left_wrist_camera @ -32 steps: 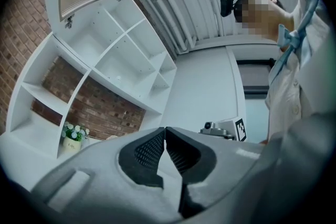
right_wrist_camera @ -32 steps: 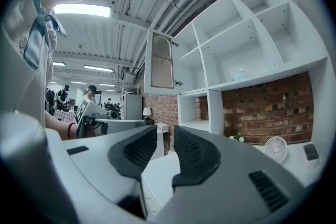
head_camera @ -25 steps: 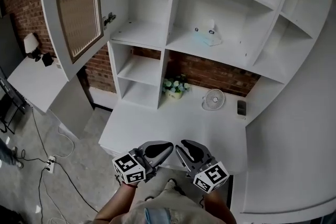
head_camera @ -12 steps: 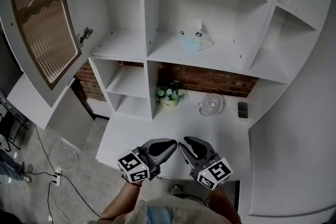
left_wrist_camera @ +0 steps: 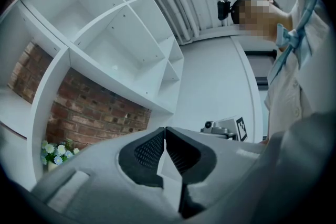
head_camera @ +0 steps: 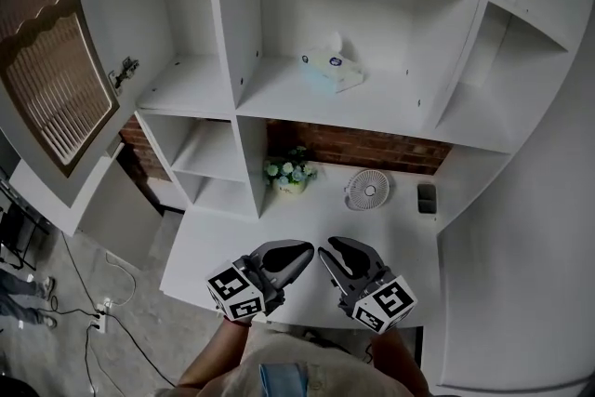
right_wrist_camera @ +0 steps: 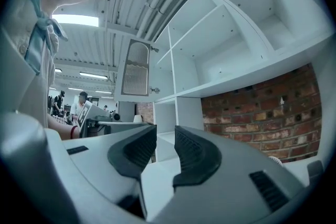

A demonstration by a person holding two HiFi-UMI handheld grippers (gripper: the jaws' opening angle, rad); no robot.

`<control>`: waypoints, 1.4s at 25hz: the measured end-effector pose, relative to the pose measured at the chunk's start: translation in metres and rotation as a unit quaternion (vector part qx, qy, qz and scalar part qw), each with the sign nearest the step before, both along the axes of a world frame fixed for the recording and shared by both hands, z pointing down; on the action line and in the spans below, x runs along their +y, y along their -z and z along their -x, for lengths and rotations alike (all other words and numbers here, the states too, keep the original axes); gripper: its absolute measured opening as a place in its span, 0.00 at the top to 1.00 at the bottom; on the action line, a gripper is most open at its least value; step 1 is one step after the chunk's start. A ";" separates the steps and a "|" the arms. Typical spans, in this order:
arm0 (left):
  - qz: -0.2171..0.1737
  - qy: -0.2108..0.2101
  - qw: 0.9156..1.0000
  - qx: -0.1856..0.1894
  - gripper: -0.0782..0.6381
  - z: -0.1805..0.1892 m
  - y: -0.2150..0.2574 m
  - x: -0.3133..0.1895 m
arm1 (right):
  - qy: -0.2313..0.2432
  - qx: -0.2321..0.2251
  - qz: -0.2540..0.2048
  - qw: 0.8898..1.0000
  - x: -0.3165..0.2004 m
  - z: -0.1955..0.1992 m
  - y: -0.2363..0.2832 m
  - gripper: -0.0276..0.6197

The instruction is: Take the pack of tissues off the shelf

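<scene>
The pack of tissues (head_camera: 332, 70), pale with a sheet sticking up, lies on the middle shelf (head_camera: 372, 107) of the white shelf unit in the head view. Neither gripper view shows it. Both grippers hang side by side low over the desk's front edge, far below and in front of the pack. My left gripper (head_camera: 302, 247) (left_wrist_camera: 165, 131) is shut, its pad tips touching with nothing between them. My right gripper (head_camera: 332, 247) (right_wrist_camera: 165, 132) is open, a clear gap between its pads and nothing in it.
On the white desk (head_camera: 232, 242) under the shelves stand a pot of flowers (head_camera: 288, 172), a small fan (head_camera: 367, 189) and a dark box (head_camera: 427, 197) against the brick wall. A cabinet door (head_camera: 51, 88) hangs open at the left. Cables lie on the floor (head_camera: 84, 311).
Both grippers have moved together toward the shelf unit and now reach over the desk's front edge. The shelves and tissue pack look nearer. The jaws of both stand as before.
</scene>
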State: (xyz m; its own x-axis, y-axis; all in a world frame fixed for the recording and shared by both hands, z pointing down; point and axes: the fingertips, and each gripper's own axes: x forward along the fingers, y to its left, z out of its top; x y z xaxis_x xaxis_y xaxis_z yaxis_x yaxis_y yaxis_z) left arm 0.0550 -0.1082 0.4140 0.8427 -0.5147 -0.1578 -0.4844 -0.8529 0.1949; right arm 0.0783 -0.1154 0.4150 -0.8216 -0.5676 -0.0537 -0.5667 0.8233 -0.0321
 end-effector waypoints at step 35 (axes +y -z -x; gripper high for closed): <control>-0.004 -0.076 0.997 0.025 0.87 0.068 0.023 -0.052 | -0.094 0.010 -0.026 0.995 -0.060 0.053 0.041 0.78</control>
